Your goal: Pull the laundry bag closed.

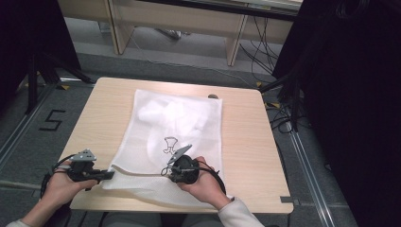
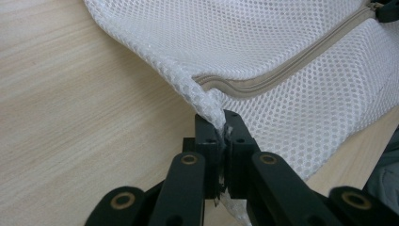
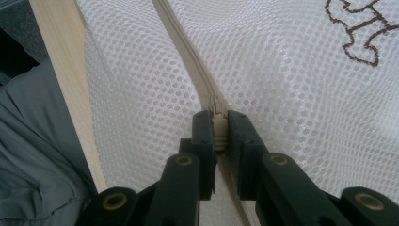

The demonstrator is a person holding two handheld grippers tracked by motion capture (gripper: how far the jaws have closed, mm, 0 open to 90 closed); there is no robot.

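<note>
Tension along the zipper (image 2: 263, 84) is what this step looks to depend on. A white mesh laundry bag (image 1: 175, 123) lies flat on the wooden desk (image 1: 108, 109), its zippered end toward the person and a small brown embroidered mark (image 3: 360, 33) on its upper face. The left claw (image 2: 225, 132) is closed tight on the bag's near corner, where the mesh bunches into a ridge just beside the end of the zipper; in the high view the same claw (image 1: 108, 175) sits at the bag's left edge. The right claw (image 3: 217, 129) is clamped on what appears to be the zipper pull (image 3: 219, 127), its 2 jaws pressed against either side of the track; from above it (image 1: 182, 170) rests near the middle of the bag's near end. To do this well, the left claw should likely hold the corner firm and low so the mesh cannot creep, while the right draws the pull straight along the track, not upward. A skewed pull risks snagging loose mesh in the slider.
</note>
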